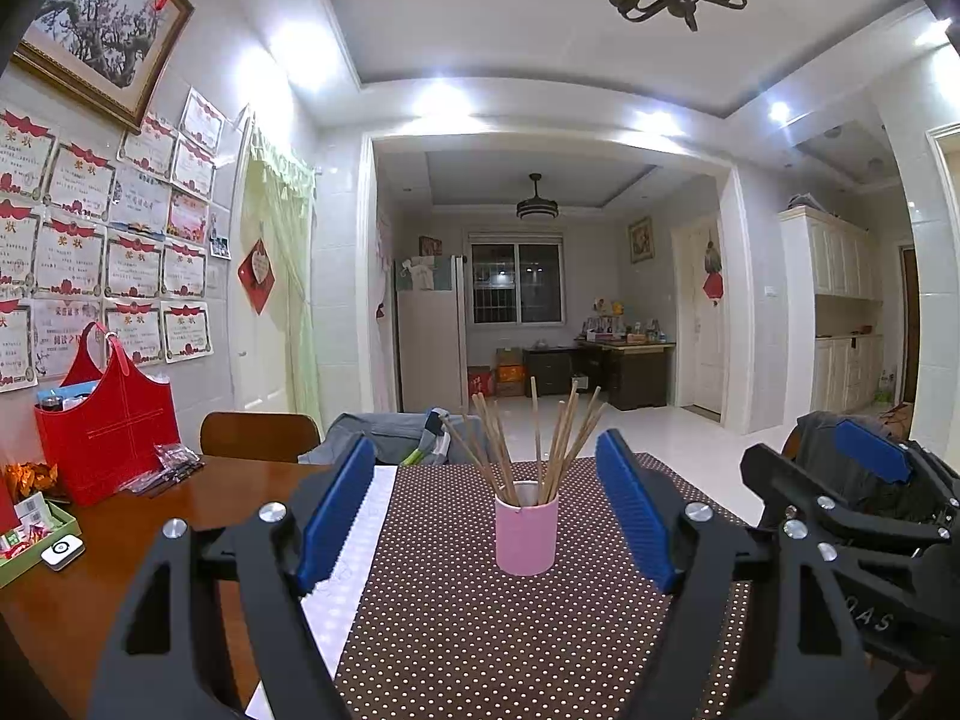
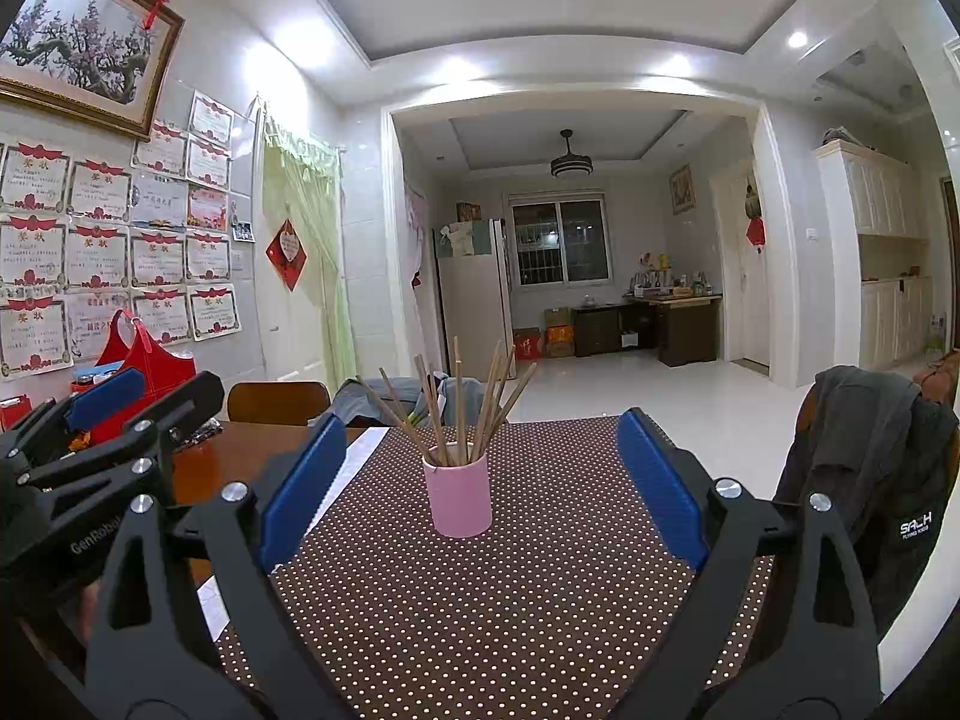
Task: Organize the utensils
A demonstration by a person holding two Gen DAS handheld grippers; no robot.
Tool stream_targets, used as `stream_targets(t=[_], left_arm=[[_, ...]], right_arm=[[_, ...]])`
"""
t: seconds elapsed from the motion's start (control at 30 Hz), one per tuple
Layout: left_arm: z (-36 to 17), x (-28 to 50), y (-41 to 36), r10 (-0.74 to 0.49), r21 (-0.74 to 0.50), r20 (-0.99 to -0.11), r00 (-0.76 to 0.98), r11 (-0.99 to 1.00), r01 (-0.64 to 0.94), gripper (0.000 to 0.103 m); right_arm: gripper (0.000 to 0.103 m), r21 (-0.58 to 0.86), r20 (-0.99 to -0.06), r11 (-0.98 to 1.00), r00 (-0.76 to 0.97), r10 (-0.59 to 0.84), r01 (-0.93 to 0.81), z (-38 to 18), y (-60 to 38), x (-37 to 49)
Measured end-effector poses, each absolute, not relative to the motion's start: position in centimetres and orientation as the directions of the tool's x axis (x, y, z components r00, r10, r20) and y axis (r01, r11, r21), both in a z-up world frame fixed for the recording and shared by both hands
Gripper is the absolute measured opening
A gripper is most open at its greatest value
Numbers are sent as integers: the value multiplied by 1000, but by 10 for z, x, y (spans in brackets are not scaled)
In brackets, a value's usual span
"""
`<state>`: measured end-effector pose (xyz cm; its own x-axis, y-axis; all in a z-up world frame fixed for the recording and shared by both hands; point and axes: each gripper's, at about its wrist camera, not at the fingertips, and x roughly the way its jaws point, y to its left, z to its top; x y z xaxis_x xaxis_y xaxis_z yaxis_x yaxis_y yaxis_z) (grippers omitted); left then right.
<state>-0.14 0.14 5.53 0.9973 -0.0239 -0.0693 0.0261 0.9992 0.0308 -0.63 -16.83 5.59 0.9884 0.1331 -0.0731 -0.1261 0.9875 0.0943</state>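
A pink cup [image 1: 526, 534] [image 2: 458, 496] stands upright on the brown dotted cloth [image 1: 480, 630] [image 2: 540, 570], with several wooden chopsticks [image 1: 543, 444] [image 2: 459, 402] fanning out of its top. My left gripper [image 1: 489, 507] is open, its blue pads on either side of the cup's line but nearer the camera, nothing between them. My right gripper [image 2: 480, 486] is open too and holds nothing; it also shows at the right edge of the left wrist view [image 1: 870, 468]. The left gripper appears at the left of the right wrist view [image 2: 108, 402].
A red bag [image 1: 108, 420] and small packets sit at the table's [image 1: 180, 516] far left, with a green tray [image 1: 36, 534] nearer. White paper [image 1: 360, 540] lies along the cloth's left edge. Chairs [image 1: 258, 435] stand behind the table; a dark jacket [image 2: 870, 480] hangs at right.
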Motion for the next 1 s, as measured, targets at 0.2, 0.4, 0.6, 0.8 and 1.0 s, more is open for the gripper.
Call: stream_targets(t=[0.2, 0.4, 0.6, 0.8, 1.0], left_arm=[[56, -2, 1, -24, 32, -69, 997, 999, 26, 75], [56, -2, 1, -24, 33, -69, 997, 999, 26, 75], [57, -2, 0, -24, 34, -70, 997, 999, 27, 75], [57, 1, -1, -26, 35, -80, 996, 999, 29, 75], [53, 10, -1, -24, 42, -100, 995, 999, 28, 75]], right_arm=[[90, 97, -74, 987, 988, 132, -125, 57, -169, -5], [90, 100, -77, 987, 988, 133, -126, 57, -168, -6], [90, 101, -77, 987, 988, 133, -125, 57, -168, -6], [90, 106, -89, 986, 987, 136, -127, 55, -167, -5], [91, 120, -112, 985, 984, 140, -126, 49, -162, -1]])
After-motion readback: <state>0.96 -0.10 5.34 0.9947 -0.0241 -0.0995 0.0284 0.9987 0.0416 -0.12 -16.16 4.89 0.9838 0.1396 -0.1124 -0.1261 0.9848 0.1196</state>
